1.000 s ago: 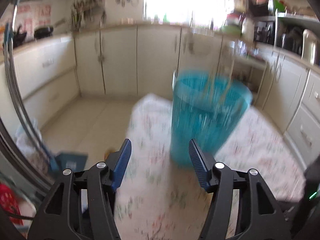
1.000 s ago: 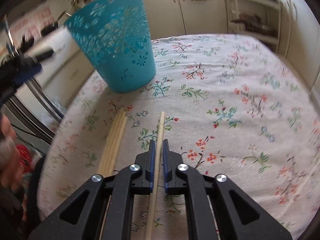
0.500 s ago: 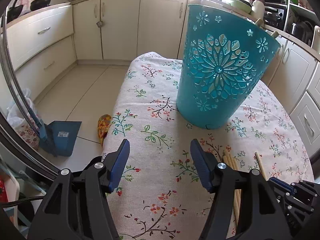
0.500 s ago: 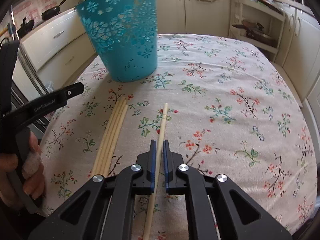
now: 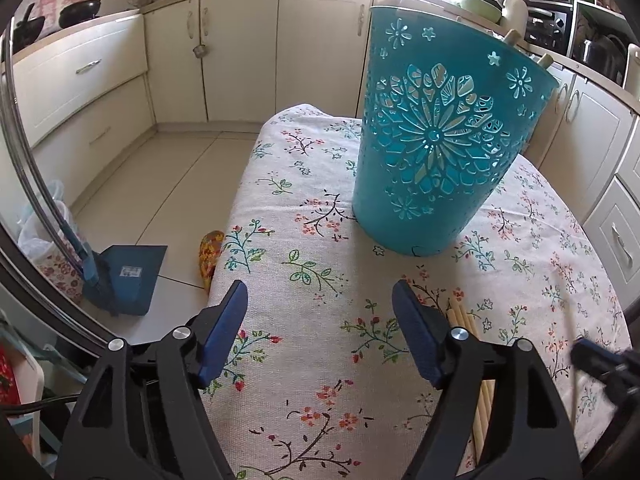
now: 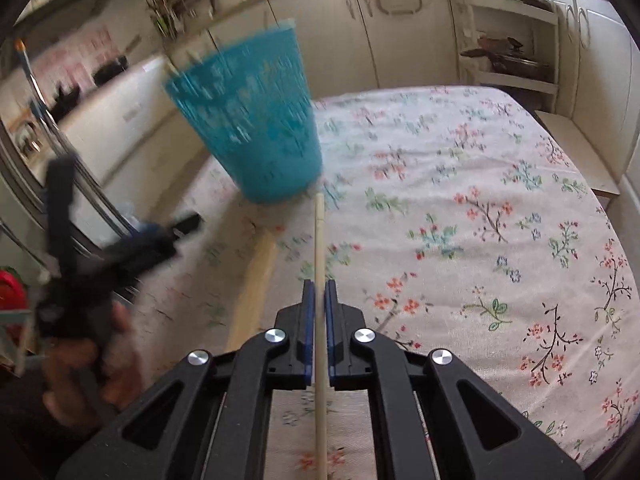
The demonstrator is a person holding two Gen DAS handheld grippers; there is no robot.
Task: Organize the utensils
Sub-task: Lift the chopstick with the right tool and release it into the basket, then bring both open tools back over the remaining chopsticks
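Note:
A teal cut-out holder [image 5: 440, 152] stands on the floral tablecloth [image 5: 320, 344]; two stick tips show above its rim. It shows blurred in the right wrist view [image 6: 256, 120]. My left gripper [image 5: 320, 320] is open and empty, just short of the holder. My right gripper [image 6: 319, 300] is shut on a wooden chopstick [image 6: 319, 240], lifted off the cloth and pointing at the holder's base. A bundle of several chopsticks [image 6: 256, 280] lies on the cloth left of it, and shows in the left wrist view [image 5: 468, 316].
The table's left edge [image 5: 240, 200] drops to a tiled floor with a blue dustpan [image 5: 128, 272]. Kitchen cabinets [image 5: 240, 52] ring the room. The left hand-held gripper [image 6: 80, 264] shows blurred at the left of the right wrist view.
My right gripper has lifted the single chopstick off the cloth and swung it toward the holder. My left gripper has settled in front of the holder, still open.

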